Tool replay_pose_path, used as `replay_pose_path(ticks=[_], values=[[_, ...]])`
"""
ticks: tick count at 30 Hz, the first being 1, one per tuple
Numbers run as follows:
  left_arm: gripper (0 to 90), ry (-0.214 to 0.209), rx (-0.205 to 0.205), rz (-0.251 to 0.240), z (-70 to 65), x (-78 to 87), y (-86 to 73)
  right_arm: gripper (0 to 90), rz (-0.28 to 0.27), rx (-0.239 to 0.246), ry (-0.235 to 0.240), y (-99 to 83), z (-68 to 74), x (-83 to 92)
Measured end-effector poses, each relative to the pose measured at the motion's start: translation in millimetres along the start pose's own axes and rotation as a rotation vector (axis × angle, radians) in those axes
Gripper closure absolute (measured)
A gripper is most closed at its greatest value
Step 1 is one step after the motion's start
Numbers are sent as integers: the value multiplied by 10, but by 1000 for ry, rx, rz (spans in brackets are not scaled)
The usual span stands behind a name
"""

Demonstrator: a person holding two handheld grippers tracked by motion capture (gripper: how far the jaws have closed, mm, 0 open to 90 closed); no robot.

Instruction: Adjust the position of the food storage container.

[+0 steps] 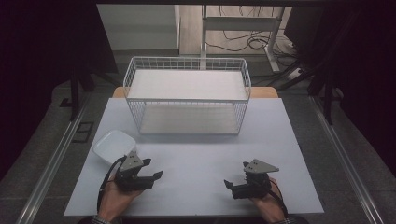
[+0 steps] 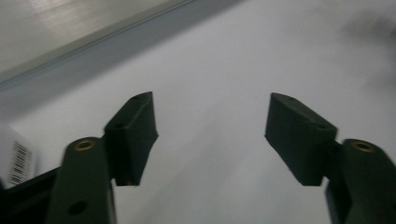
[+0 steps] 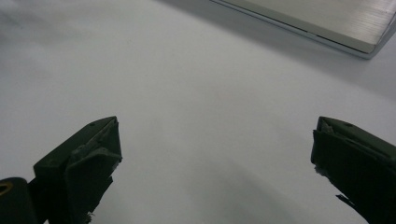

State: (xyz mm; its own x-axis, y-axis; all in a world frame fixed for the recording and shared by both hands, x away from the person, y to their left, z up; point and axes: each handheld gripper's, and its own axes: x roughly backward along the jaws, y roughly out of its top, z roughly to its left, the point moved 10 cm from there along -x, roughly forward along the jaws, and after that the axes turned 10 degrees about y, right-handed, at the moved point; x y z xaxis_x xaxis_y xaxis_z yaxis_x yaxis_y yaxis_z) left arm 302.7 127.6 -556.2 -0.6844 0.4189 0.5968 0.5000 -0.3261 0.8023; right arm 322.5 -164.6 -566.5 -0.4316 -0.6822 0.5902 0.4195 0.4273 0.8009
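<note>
A white wire rack (image 1: 187,95) with two shelves stands at the back middle of the white table (image 1: 196,158). A white square dish (image 1: 114,145) lies at the front left. My left gripper (image 1: 154,169) rests just in front of and to the right of the dish, open, nothing between its fingers. My right gripper (image 1: 236,175) sits near the front right, also open and empty, pointing left. In the left gripper view the left gripper (image 2: 212,135) spreads its jaws over bare table. In the right gripper view the right gripper (image 3: 215,149) does the same.
A metal rail (image 1: 56,154) runs along the table's left side, and another (image 1: 345,154) along the right. A white item with a barcode label (image 2: 18,163) shows beside the left jaw. Cables and a desk frame (image 1: 243,28) lie on the floor behind.
</note>
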Motion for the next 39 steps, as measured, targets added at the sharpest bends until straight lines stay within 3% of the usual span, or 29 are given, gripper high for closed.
replay_pose_path(ticks=[1,5,7,10,11,16,19,20,21,22,25,26,27,30,31,32,34,36,39], values=[[416,5,2,-2,48,5,43,15,10,1,1,-12,1,-6],[490,21,-2,-7,138,11,114,16,20,-2,-3,-28,-9,-15],[578,36,20,-14,274,35,168,18,25,-2,-5,-32,-15,-10],[642,50,29,-13,373,55,175,23,36,-9,0,-41,-14,-6],[713,59,40,-12,463,83,177,27,44,-13,5,-47,-9,0],[884,91,49,-12,643,140,183,29,48,-11,11,-46,6,-6],[899,129,65,-10,835,183,204,29,55,-7,9,-57,10,-20],[900,129,65,-10,835,183,204,29,55,-7,9,-57,10,-20],[900,148,75,-16,937,197,221,29,58,-4,8,-59,8,-18],[900,148,75,-16,937,197,221,29,58,-4,8,-59,8,-18],[900,185,97,-14,1159,202,219,28,56,0,24,-59,25,-21],[900,185,97,-14,1159,202,219,28,56,0,24,-59,25,-21],[900,203,107,-12,1257,196,204,27,55,3,31,-58,35,-24],[900,215,123,-10,1349,189,185,27,54,6,31,-59,38,-31],[900,233,137,-4,1451,188,158,27,55,9,31,-60,40,-34],[900,233,137,-4,1451,188,158,27,55,9,31,-60,40,-34],[900,258,158,-1,1604,196,127,27,60,11,28,-65,37,-34],[900,266,165,0,1653,200,118,27,62,11,25,-68,33,-35],[900,301,186,7,1840,221,80,27,62,9,23,-71,29,-40]])
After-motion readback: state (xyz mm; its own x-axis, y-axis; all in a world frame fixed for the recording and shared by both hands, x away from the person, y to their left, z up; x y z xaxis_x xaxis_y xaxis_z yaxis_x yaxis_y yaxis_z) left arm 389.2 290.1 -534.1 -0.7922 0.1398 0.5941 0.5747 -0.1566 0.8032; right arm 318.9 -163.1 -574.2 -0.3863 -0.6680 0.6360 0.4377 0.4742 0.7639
